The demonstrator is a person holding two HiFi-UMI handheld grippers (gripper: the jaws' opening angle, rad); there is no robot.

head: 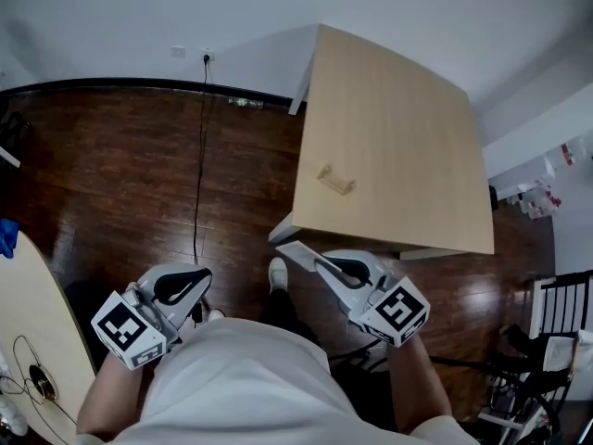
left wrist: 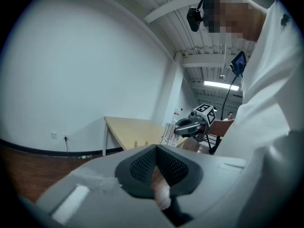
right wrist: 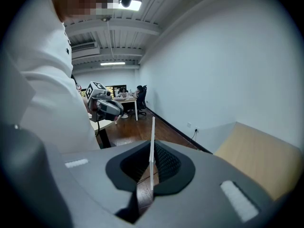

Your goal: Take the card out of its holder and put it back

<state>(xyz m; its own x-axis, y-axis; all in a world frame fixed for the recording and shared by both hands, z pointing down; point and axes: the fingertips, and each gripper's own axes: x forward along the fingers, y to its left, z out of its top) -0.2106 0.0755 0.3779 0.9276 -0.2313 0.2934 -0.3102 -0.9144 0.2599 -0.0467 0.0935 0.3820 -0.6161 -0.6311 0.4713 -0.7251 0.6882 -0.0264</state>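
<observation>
A small wooden card holder (head: 335, 180) stands empty on the light wooden table (head: 398, 128), in its near-left part. My right gripper (head: 324, 265) is held in front of the table's near edge, off the table, shut on a thin white card (head: 298, 251). In the right gripper view the card (right wrist: 152, 146) stands edge-on between the pads (right wrist: 164, 161). My left gripper (head: 196, 276) hangs over the dark floor to the left, away from the table. Its pads (left wrist: 142, 165) meet with nothing between them. The holder (left wrist: 137, 143) shows small and far in the left gripper view.
A black cable (head: 199, 156) runs from a wall socket (head: 206, 54) across the dark wooden floor (head: 111, 174). A round pale table (head: 28, 332) with a cord lies at the left edge. A black rack (head: 547, 341) stands at the lower right.
</observation>
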